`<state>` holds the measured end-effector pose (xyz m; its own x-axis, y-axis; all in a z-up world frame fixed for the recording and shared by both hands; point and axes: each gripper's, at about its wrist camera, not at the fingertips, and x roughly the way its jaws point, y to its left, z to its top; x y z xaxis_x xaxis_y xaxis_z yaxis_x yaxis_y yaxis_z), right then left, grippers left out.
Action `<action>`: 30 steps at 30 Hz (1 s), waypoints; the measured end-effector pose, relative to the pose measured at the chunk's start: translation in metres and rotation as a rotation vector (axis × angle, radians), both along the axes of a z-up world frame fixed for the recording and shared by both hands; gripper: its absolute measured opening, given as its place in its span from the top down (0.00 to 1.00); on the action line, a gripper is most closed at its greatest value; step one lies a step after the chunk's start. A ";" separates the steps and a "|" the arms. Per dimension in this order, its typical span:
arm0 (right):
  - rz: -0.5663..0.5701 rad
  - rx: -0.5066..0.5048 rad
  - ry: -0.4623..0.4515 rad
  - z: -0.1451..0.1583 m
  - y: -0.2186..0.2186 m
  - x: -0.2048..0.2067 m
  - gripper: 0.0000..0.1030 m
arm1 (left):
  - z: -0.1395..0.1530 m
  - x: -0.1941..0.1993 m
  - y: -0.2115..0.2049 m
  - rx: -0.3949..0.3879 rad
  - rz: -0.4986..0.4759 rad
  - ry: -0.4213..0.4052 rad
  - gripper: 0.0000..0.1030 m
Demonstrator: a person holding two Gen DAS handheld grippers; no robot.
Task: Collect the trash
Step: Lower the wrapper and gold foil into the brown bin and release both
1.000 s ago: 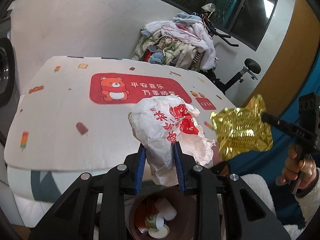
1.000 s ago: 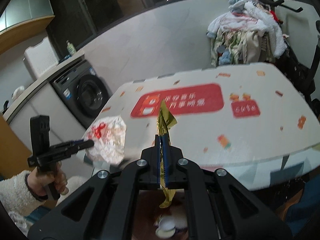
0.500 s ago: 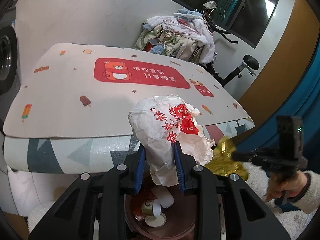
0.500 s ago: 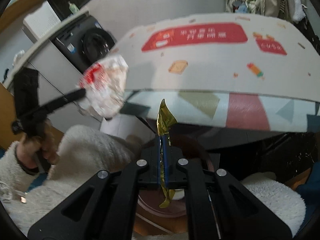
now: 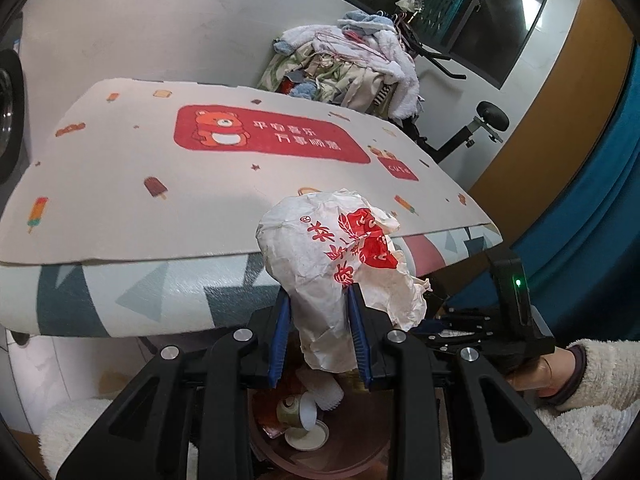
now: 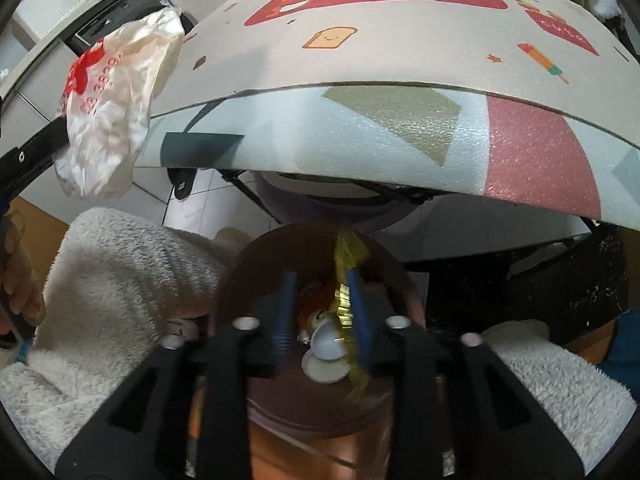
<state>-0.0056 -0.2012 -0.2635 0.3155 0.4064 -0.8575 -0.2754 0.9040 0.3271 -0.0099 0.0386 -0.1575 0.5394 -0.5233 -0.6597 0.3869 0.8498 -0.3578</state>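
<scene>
Over the round brown bin at lower centre, the right gripper's fingers are opening around the crinkled gold foil wrapper, which should fall clear before the left gripper, clamped on the crumpled white-and-red paper bag, releases.

My left gripper and right gripper are matte black frames with silver screws and blue finger pads. A green light glows on one housing. My sleeves are fluffy cream fleece.

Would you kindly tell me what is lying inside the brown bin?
Inside the brown bin lie a tipped paper cup, a round white lid and orange packaging. The gripper's fingers and white bag cover the rest.
</scene>
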 end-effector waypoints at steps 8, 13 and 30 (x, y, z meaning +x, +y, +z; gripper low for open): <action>-0.022 -0.086 -0.211 0.014 -0.014 -0.007 0.13 | -0.023 -0.009 -0.019 0.067 -0.071 -0.012 0.73; -0.102 -0.078 -0.357 0.039 -0.041 -0.007 0.06 | -0.032 -0.011 -0.030 0.095 -0.104 -0.015 0.73; -0.335 -0.025 -0.417 0.032 -0.089 -0.009 0.06 | -0.084 -0.008 -0.069 0.221 -0.255 0.134 0.72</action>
<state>-0.0146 -0.2897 -0.2315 0.7403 0.2059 -0.6400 -0.0722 0.9708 0.2288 -0.0182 -0.0307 -0.2416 0.3109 -0.4670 -0.8278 0.5581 0.7947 -0.2386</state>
